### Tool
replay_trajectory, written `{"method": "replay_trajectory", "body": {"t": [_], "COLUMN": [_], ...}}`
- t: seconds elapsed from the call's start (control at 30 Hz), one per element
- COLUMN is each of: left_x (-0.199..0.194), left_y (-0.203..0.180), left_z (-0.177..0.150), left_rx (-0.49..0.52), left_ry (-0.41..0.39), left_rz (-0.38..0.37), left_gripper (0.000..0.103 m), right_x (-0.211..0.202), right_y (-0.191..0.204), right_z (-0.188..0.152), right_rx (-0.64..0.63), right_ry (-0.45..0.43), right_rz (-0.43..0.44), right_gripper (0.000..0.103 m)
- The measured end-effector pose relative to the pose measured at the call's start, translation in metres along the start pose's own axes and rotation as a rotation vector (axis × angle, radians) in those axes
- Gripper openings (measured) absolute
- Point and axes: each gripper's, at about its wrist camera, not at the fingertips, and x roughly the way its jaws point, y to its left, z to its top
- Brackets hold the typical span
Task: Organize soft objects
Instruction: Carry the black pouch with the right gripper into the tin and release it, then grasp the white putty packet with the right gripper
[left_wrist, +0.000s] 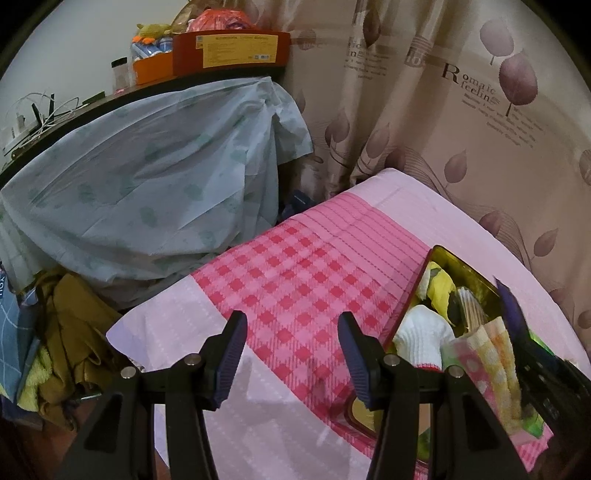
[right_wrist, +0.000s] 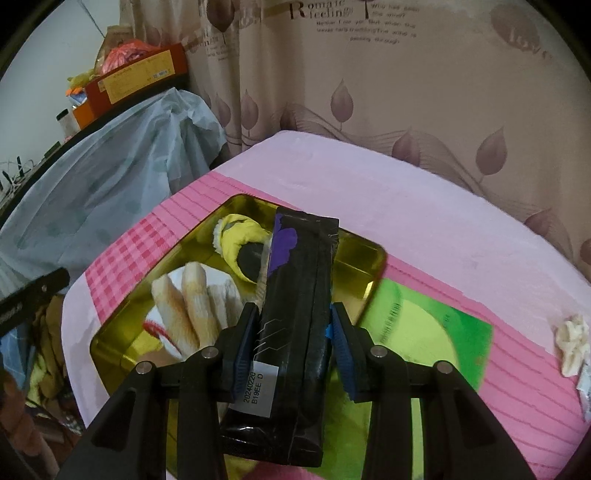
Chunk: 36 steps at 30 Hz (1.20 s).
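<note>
My right gripper (right_wrist: 294, 314) is shut on a long black packet (right_wrist: 295, 280) with a purple patch and a white label. It holds the packet above a gold tin (right_wrist: 354, 254) on the pink bed sheet. In the tin lie a yellow and black sock (right_wrist: 236, 236) and a white glove (right_wrist: 192, 295) with cream fingers. My left gripper (left_wrist: 291, 325) stands open over the pink checked sheet, with nothing between its fingers. To its right in the left wrist view are the tin (left_wrist: 465, 266), the yellow sock (left_wrist: 439, 288), the white glove (left_wrist: 421, 336) and a pink and orange checked cloth (left_wrist: 487, 354).
A green lid (right_wrist: 443, 332) lies right of the tin. A crumpled tissue (right_wrist: 572, 343) sits near the bed's right edge. A pale blue cover (left_wrist: 147, 192) drapes a table at the left, with heaped clothes (left_wrist: 66, 339) below it. A leaf-print curtain (left_wrist: 443, 129) hangs behind.
</note>
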Motion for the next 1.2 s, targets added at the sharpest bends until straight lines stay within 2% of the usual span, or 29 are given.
{"method": "replay_trajectory", "body": {"t": [0.17, 0.3, 0.4, 0.47, 0.53, 0.77, 0.9, 1.2], "left_x": [-0.001, 0.001, 0.0, 0.0, -0.001, -0.002, -0.002, -0.004], "left_y": [0.0, -0.002, -0.003, -0.004, -0.004, -0.006, -0.008, -0.019], "left_z": [0.0, 0.0, 0.0, 0.0, -0.001, -0.002, -0.003, -0.007], "left_rx": [0.001, 0.007, 0.014, 0.016, 0.016, 0.027, 0.042, 0.088], "left_ry": [-0.011, -0.002, -0.005, -0.006, -0.006, -0.01, -0.004, -0.017], "left_rz": [-0.001, -0.007, -0.007, -0.007, -0.006, -0.007, -0.013, -0.007], "left_gripper": [0.052, 0.052, 0.052, 0.052, 0.052, 0.052, 0.052, 0.052], "right_x": [0.013, 0.011, 0.003, -0.005, -0.014, -0.049, -0.072, -0.107], "right_y": [0.008, 0.007, 0.004, 0.003, 0.001, -0.016, -0.052, -0.192], "right_z": [0.0, -0.001, -0.002, -0.004, -0.006, -0.024, -0.045, -0.1], "right_rx": [-0.017, -0.007, -0.004, -0.003, 0.009, 0.018, 0.053, 0.204], "right_ry": [0.031, 0.019, 0.011, -0.005, -0.028, -0.076, -0.102, -0.095], "right_rz": [0.01, 0.023, 0.039, 0.049, 0.053, 0.05, -0.007, -0.238], "right_gripper": [0.037, 0.04, 0.043, 0.054, 0.06, 0.06, 0.061, 0.062]}}
